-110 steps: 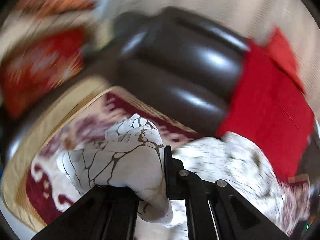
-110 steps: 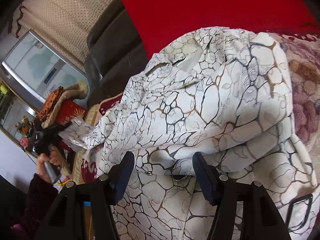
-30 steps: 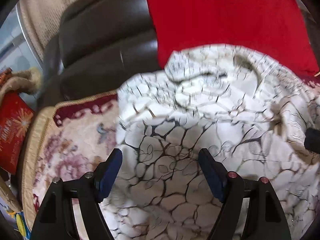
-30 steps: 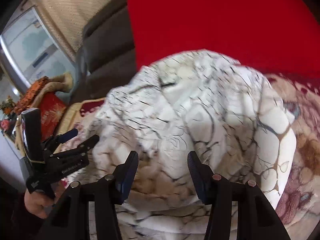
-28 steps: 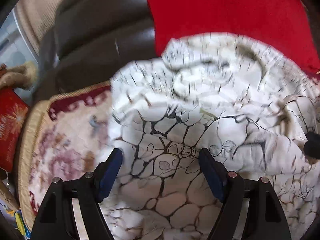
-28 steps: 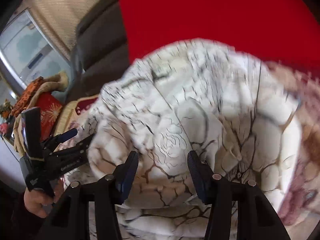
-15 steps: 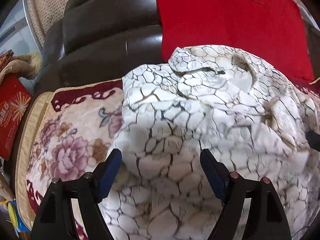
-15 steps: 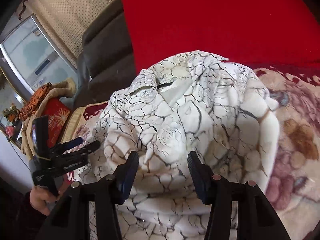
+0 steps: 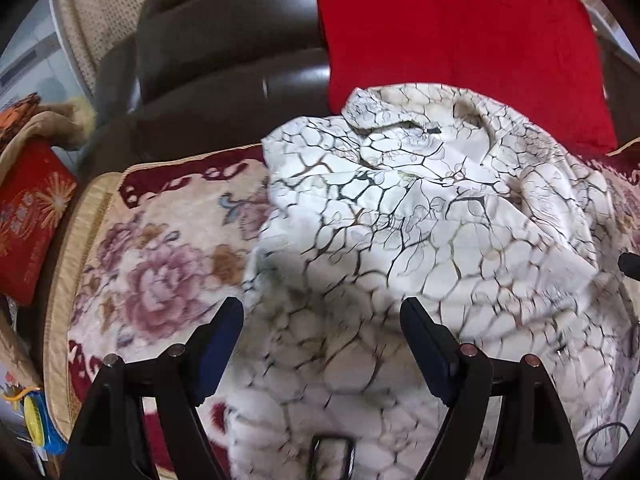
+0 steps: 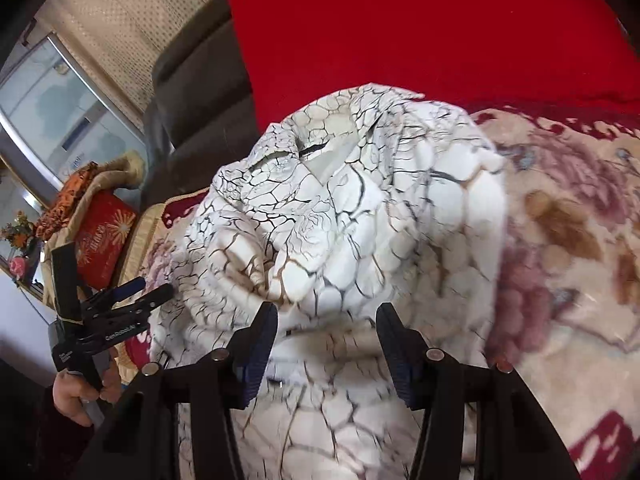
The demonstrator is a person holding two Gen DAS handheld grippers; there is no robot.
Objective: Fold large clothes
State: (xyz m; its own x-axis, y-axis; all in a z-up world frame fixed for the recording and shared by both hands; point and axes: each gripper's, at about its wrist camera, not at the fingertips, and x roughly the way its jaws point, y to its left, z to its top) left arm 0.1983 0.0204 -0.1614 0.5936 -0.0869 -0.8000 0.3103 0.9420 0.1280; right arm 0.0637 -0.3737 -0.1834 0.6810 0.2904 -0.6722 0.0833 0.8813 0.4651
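Shirt (image 9: 400,220) lies bunched on the floral blanket (image 9: 160,260), just ahead of and under both my claws; left claw (image 9: 322,344) and right claw (image 10: 326,340) both stand apart, holding nothing, collar at its far end, so either hand reaches equally

shirt (image 9: 400,220): thin white cloth, crackle print, creased
blanket (image 9: 160,272): plush floral fleece
sofa (image 9: 224,68): glossy dark leather
cushion (image 9: 460,32): matt red cloth
fingers (image 9: 424,344): matt black plastic

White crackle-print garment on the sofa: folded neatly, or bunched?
Bunched. The garment sits in a rumpled mound on the floral blanket, collar uppermost, creases running every way; no flat fold shows.
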